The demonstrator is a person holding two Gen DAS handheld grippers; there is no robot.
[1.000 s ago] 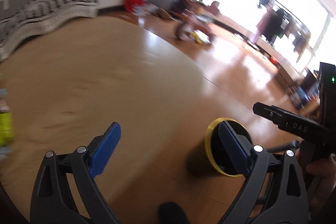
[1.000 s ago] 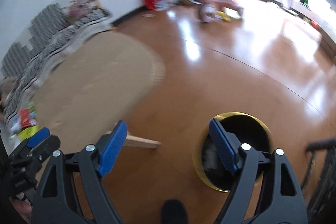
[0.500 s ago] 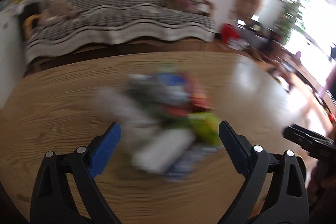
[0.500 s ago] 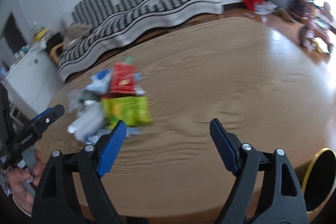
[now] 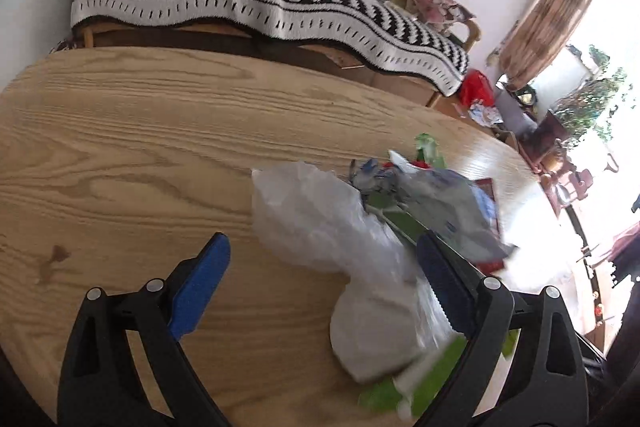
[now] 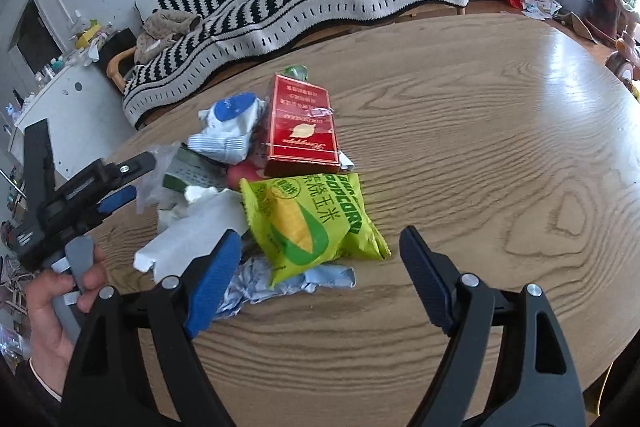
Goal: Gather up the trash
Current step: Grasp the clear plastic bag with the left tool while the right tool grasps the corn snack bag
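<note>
Approach to the trash pile (image 6: 264, 183)
I am swinging both claws, left (image 5: 324, 283) and right (image 6: 320, 283), from bin to table (image 6: 500, 155); both gaping wide, empty.

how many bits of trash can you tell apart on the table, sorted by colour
red: 1, the red box
yellow-green: 1, the popcorn bag
white and blue: 1, the crumpled packet
white: 1, the flat white carton
pale blue: 1, the crushed wrapper
green and silver: 1, the small pack
total: 6 clearly separable; more scraps lie hidden underneath
</note>
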